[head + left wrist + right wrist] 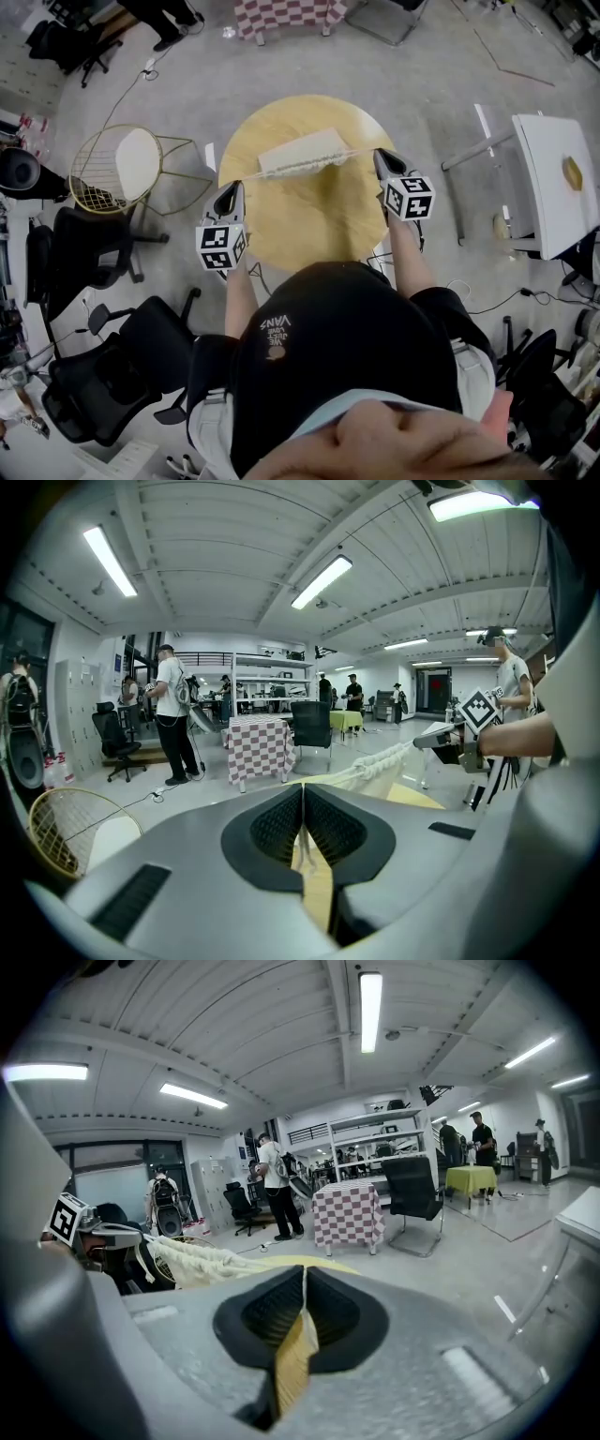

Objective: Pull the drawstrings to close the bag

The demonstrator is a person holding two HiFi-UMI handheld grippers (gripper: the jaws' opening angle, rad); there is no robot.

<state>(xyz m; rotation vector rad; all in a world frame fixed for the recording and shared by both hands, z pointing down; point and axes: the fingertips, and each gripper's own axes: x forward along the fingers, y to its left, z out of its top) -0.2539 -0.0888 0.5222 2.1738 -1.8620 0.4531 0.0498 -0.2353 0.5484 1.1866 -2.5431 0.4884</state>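
Head view's the only one with the whole layout: cream bag (302, 152) lying on the far side of the round wooden tabletop (309, 220), drawstrings (251, 175) stretched out sideways to the left tongs (229, 190) and right tongs (382, 161), grey floor and a gold wire chair (117, 169) around (the person's torso hides the near edge). Left gripper view shows what that one can't: pads squeezed together on one of the drawstrings, bag mouth gathered beyond. Right gripper view, tongs likewise clamped on theirs, checkered table (347, 1213) behind, the cord itself hard to pick out.
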